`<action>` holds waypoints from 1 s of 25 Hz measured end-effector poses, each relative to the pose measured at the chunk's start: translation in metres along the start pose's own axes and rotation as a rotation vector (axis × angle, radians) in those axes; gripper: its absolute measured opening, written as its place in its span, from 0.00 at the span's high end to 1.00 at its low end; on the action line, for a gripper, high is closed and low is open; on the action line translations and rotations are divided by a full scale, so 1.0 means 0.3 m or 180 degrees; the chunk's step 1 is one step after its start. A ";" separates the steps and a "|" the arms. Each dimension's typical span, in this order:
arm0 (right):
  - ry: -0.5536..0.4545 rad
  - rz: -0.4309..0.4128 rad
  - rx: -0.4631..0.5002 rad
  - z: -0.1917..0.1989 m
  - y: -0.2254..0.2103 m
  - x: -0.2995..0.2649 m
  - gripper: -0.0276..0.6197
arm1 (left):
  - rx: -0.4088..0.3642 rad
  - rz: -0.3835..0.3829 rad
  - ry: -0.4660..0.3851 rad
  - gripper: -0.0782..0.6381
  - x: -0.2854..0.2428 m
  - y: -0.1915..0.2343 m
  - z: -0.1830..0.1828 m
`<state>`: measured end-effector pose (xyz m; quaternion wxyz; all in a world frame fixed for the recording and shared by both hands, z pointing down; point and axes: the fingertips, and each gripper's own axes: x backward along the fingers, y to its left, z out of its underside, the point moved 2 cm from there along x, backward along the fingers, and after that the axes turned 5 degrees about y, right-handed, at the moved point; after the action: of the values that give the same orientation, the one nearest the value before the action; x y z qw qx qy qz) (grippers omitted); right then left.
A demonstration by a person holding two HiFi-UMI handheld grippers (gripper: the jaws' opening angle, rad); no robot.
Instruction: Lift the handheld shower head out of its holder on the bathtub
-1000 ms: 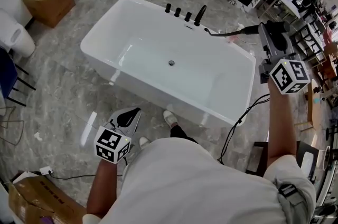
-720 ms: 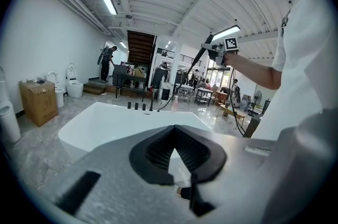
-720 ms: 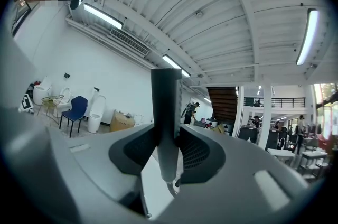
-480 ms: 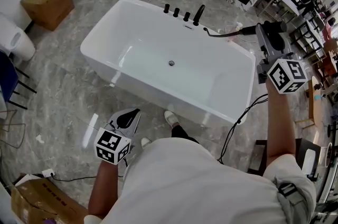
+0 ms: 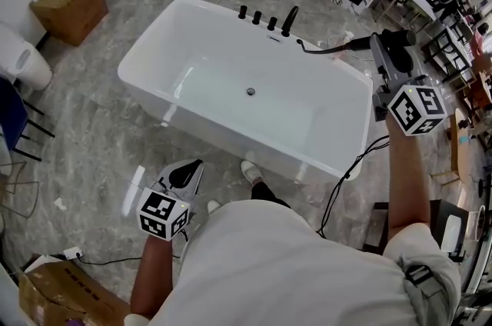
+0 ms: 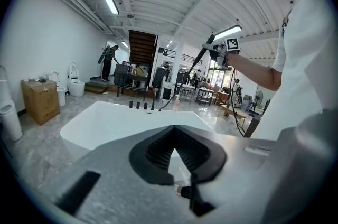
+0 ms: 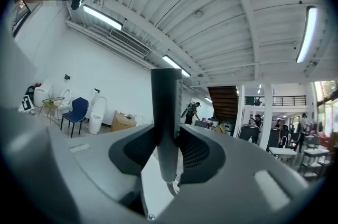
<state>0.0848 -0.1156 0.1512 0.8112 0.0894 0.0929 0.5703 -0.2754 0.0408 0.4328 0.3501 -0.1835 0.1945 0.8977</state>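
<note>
Right gripper (image 5: 390,59) was clamped on the handle of the shower head (image 5: 388,38), the dark handle standing upright between the ribbed pads in the right gripper view (image 7: 165,112). I held it raised, off the far right corner of the bathtub (image 5: 215,63) and outside the rim. The hose (image 5: 327,49) ran from the handle across that corner to the far rim just right of the spout (image 5: 290,21), with slack hanging in the left gripper view (image 6: 177,92). The row of taps (image 5: 258,17) sat on the same far edge, left of the spout. Left gripper (image 5: 184,174) hung low on the near side, apart from the tub's near wall, its jaws together and empty in its own view (image 6: 177,151). A shoe (image 5: 248,171) stood close against the near wall. Open marble floor (image 5: 100,132) lay left of the tub; a cardboard box (image 5: 69,1) and a toilet (image 5: 23,55) bounded it farther left. A black cable (image 5: 346,178) trailed on the floor off the near right corner, below the raised arm. The basin was bare down to the drain (image 5: 250,91).
</note>
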 end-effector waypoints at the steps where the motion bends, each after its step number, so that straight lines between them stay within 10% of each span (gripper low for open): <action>1: 0.0000 0.0001 -0.0001 -0.001 0.000 0.000 0.73 | 0.0000 0.0001 0.0004 0.88 0.000 0.000 0.001; 25: 0.0038 -0.0066 -0.0003 0.035 -0.014 -0.015 0.73 | 0.0027 0.0004 0.0044 0.88 -0.038 0.007 -0.006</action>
<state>0.0899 -0.1218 0.1606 0.8166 0.0847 0.0984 0.5624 -0.2687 0.0321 0.4369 0.3489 -0.1882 0.2008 0.8958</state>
